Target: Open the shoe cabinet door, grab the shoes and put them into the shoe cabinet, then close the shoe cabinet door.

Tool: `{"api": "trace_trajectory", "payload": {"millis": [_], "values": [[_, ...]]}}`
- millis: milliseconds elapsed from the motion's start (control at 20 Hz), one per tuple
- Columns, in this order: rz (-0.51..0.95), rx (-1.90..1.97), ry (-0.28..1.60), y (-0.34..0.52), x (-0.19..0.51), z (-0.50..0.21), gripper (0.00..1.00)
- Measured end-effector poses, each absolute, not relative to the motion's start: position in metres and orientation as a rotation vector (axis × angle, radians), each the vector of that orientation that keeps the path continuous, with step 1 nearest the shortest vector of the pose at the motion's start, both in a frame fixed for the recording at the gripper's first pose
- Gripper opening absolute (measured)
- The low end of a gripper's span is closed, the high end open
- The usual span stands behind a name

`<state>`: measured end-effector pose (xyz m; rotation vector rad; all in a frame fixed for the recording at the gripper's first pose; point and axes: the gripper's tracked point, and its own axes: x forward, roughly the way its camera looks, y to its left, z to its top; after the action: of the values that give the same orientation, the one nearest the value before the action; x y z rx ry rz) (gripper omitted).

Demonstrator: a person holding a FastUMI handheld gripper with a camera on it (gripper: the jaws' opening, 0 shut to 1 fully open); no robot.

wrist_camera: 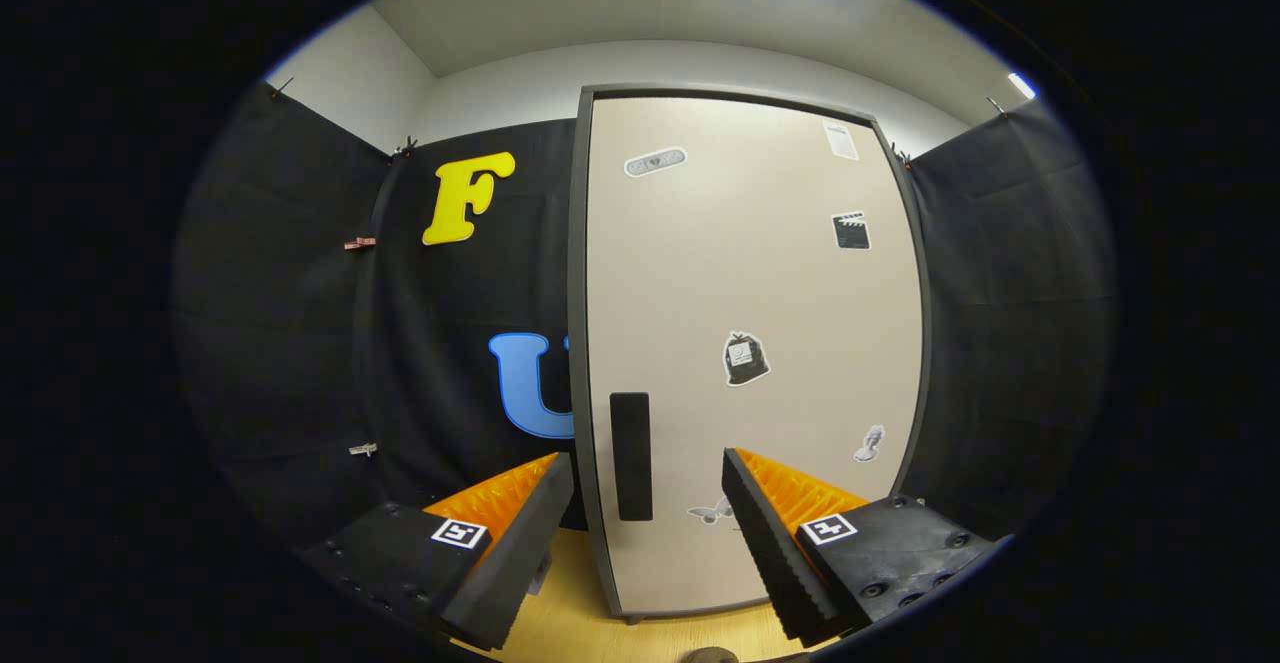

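The beige shoe cabinet door (750, 343) stands closed just ahead of the released, empty hand-held gripper (648, 503), its dark handle (631, 455) lined up between the spread fingers, so seemingly every step, opening included, is left.

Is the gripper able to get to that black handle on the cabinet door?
Probably yes. The gripper is open, and the black handle on the closed cabinet door sits just ahead, in the gap between the fingers. Nothing stands between them, so the way looks free.
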<state>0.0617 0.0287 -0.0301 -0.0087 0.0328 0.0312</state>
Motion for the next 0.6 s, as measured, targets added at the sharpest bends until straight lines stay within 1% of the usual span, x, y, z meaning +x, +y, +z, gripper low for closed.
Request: {"api": "trace_trajectory", "payload": {"millis": [300, 400, 550, 600], "values": [[0.023, 0.017, 0.058, 0.033, 0.113, -0.050, 0.97], [0.012, 0.029, 0.074, 0.031, 0.130, -0.059, 0.95], [-0.005, 0.036, 0.109, 0.029, 0.151, -0.075, 0.95], [-0.013, 0.034, 0.119, 0.027, 0.157, -0.079, 0.90]]}}
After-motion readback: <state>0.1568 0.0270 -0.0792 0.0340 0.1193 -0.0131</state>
